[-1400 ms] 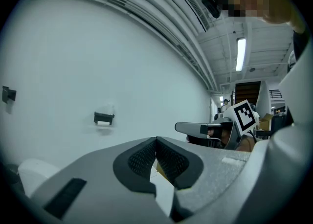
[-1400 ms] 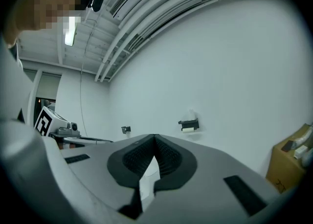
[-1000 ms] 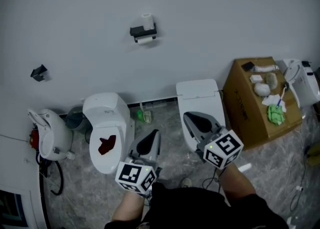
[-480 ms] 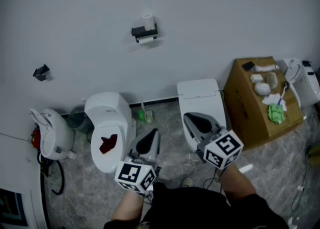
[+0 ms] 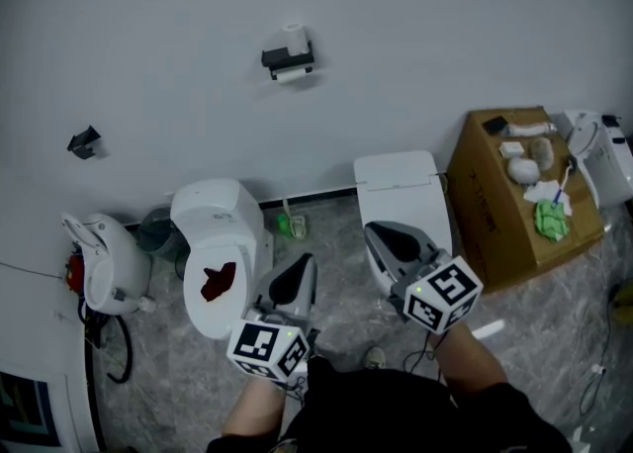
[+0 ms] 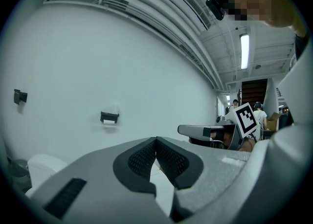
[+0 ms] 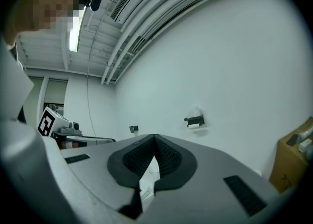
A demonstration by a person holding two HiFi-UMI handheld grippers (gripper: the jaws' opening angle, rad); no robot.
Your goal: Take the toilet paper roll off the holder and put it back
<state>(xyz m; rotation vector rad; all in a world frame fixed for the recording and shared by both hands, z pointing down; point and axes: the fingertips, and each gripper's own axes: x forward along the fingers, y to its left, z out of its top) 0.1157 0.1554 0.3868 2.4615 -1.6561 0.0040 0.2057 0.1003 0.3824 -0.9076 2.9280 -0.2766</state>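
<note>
The black toilet paper holder (image 5: 286, 57) hangs on the white wall, far ahead of both grippers. A white roll (image 5: 293, 38) stands on top of it and paper (image 5: 290, 74) shows under it. The holder (image 6: 109, 117) is small in the left gripper view, and the holder (image 7: 194, 120) is just as small in the right gripper view. My left gripper (image 5: 303, 265) is shut and holds nothing, low in the head view. My right gripper (image 5: 381, 234) is also shut and empty, beside it. The jaws of the left gripper (image 6: 156, 140) meet at the tips, as do those of the right gripper (image 7: 154, 137).
Two white toilets stand against the wall: the left toilet (image 5: 220, 233) with a red thing (image 5: 213, 281) in its bowl, the right toilet (image 5: 400, 189) closed. A cardboard box (image 5: 495, 214) with small items is at the right, a white appliance (image 5: 99, 263) at the left, a black bracket (image 5: 81, 142) on the wall.
The head view has drifted slightly, so the room sits a little differently in the picture. Both grippers stay shut and in place.
</note>
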